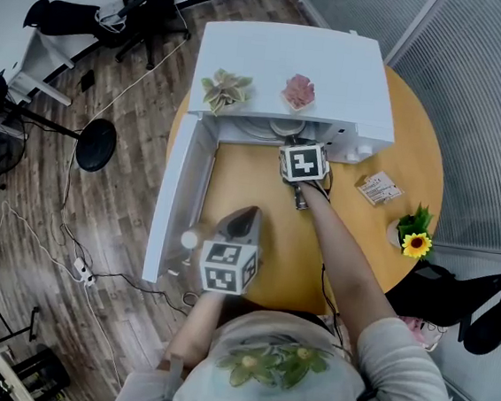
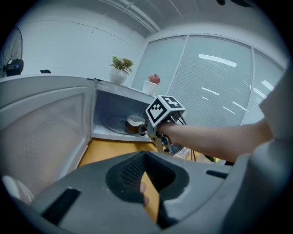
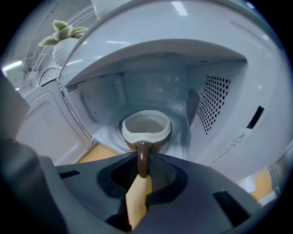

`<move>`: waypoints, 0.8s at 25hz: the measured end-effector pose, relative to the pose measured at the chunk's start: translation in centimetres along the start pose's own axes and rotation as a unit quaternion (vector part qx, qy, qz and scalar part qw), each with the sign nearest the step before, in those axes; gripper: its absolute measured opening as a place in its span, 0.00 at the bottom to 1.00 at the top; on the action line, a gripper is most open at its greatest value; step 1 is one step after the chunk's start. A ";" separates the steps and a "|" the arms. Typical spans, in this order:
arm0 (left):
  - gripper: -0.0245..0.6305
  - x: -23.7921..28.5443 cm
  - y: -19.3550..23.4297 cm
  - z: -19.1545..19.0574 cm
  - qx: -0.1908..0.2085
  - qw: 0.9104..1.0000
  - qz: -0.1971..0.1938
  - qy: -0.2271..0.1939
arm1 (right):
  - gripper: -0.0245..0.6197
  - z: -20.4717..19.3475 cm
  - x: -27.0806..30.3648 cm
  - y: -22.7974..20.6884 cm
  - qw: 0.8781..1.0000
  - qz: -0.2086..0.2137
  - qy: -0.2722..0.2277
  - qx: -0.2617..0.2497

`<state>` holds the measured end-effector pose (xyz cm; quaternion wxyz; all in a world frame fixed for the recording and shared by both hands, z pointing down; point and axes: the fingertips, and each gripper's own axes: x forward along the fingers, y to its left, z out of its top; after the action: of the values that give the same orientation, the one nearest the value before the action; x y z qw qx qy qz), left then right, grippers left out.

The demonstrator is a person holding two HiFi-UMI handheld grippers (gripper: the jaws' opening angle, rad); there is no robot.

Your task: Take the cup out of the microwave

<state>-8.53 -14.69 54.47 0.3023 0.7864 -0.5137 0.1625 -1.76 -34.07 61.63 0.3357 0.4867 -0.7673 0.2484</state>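
Cup (image 3: 145,129) is sat on turntable (image 3: 108,135) inside microwave (image 3: 229,137), handle (image 3: 143,159) toward opening. Handle is pinched at the tips by R gripper (image 3: 142,172), jaws nearly closed. L gripper (image 2: 145,160) is held back, tips together, empty. Risks: only the thin handle is gripped, so cup may be swung, tipped or slipped on lift-out, and rim knocked vs. door frame.

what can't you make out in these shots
- Right gripper view: the right gripper hides the base of the cup behind its jaws.
- Head view: the roof of the microwave and the gripper's marker cube hide the cup.
- Head view: print on the card is too small to read.
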 end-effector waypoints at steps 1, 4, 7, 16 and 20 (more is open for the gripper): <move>0.04 0.0 0.0 0.0 0.000 1.000 0.001 0.001 | 0.14 0.0 0.0 0.0 1.000 0.003 -0.003 -0.002; 0.04 0.0 0.0 0.0 0.000 1.000 0.001 0.002 | 0.13 0.1 -0.3 0.0 1.000 0.009 -0.014 -0.004; 0.04 -0.1 0.0 0.0 0.003 1.000 0.001 0.003 | 0.13 -0.1 -0.6 0.2 1.000 0.017 -0.023 0.003; 0.04 -0.7 -0.3 0.4 0.009 1.000 0.004 -0.003 | 0.13 -0.6 -2.3 0.7 0.998 0.034 -0.043 0.010; 0.04 -1.1 -0.6 0.6 0.013 1.000 0.005 -0.007 | 0.13 -0.6 -3.4 0.9 0.998 0.037 -0.048 0.002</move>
<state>-8.50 -14.11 53.26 0.2872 0.7891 -0.5173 0.1650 -1.38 -31.34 59.43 0.2878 0.4704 -0.7994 0.2383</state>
